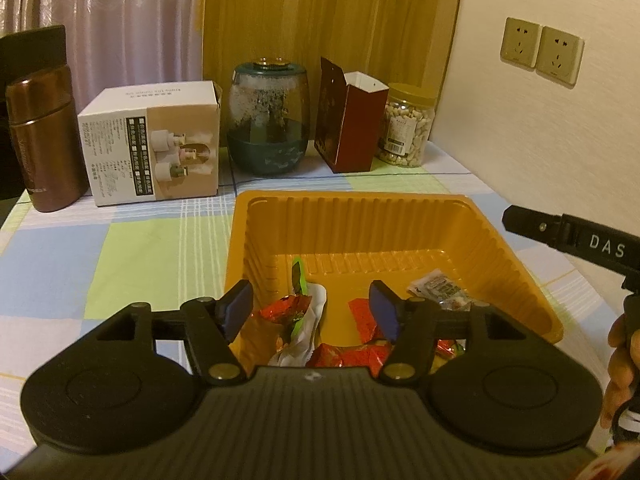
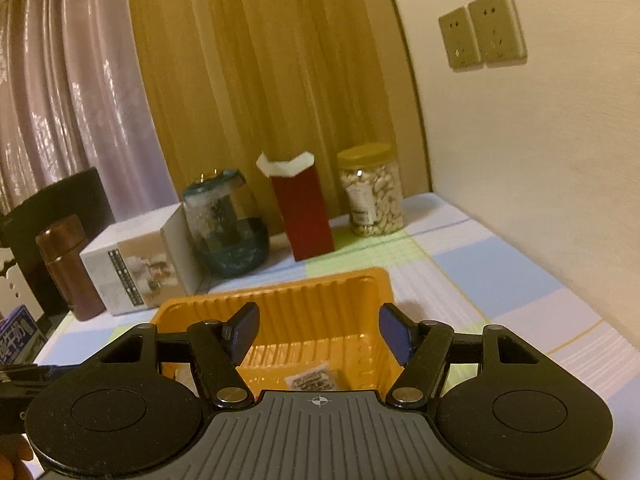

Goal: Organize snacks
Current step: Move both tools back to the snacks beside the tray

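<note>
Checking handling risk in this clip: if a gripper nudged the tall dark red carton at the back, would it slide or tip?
The dark red carton looks tall and narrow-based, so a high push would probably tip it. Its top flaps stand open; it may be light. Contents are not visible.

Left wrist view looks down close over the orange tray [image 1: 400, 216] toward the table's far edge; right wrist view sits higher and further right, facing the same way, sharing tray [image 2: 280, 300] and back row
</note>
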A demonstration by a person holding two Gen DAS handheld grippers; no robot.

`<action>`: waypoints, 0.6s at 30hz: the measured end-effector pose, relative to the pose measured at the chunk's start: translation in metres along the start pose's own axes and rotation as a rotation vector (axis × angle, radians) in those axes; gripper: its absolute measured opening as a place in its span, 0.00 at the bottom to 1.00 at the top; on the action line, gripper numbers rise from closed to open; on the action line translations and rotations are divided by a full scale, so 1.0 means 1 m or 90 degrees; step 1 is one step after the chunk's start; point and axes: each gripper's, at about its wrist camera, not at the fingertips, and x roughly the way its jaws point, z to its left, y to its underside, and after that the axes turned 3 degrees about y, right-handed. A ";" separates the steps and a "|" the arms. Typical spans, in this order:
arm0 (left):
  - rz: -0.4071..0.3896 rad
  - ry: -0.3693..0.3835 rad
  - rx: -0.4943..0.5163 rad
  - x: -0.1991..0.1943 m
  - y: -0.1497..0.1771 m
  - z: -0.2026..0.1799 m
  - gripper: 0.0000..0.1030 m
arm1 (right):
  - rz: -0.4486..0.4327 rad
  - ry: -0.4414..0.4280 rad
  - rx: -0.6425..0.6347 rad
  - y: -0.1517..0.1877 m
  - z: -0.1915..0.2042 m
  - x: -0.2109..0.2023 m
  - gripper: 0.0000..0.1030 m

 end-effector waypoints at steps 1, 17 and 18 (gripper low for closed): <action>-0.004 -0.001 0.001 -0.004 0.001 -0.001 0.59 | -0.008 0.002 -0.001 0.000 -0.001 -0.004 0.64; -0.006 0.004 -0.014 -0.075 0.043 -0.018 0.64 | -0.013 0.031 0.007 0.022 -0.012 -0.075 0.64; -0.004 0.005 -0.018 -0.080 0.047 -0.019 0.65 | -0.010 0.031 0.005 0.025 -0.012 -0.081 0.64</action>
